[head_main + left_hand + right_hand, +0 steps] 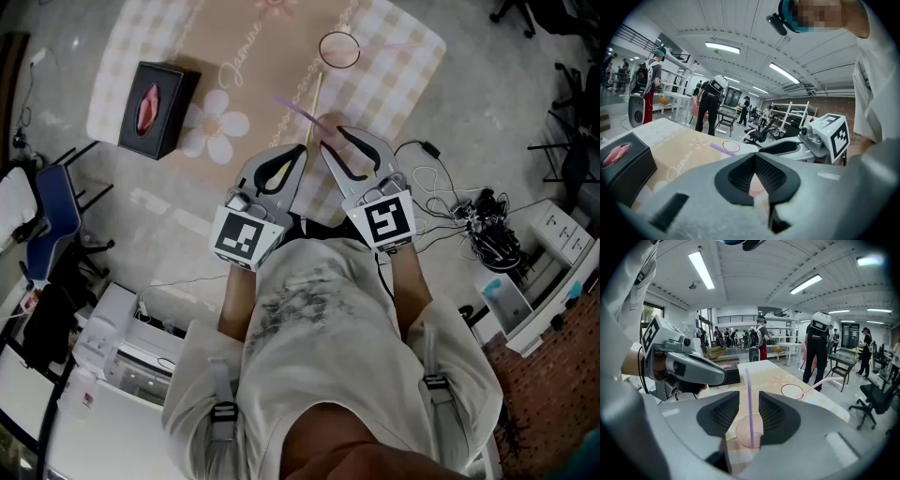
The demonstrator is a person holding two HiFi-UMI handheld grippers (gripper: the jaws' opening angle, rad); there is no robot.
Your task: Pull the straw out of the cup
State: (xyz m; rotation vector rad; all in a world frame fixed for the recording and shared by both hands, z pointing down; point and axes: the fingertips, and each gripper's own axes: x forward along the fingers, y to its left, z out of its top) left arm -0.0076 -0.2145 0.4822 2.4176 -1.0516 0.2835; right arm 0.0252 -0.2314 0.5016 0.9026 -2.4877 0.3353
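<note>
Straw (748, 380), purple, stands in pink cup (750, 432) nr desk's (394, 56) near edge, tilted. R gripper (749, 399) released: jaws apart w/ straw btwn them, pads not touching it. L gripper (753, 157) just beside it, jaws clenched, nothing held, short of the cup. 2nd clear cup (322, 50) w/ pink straw (829, 379) nr far edge; black box (157, 108) by left edge

Bright, even light — fisheye-warped, dark-vignetted edges.
</note>
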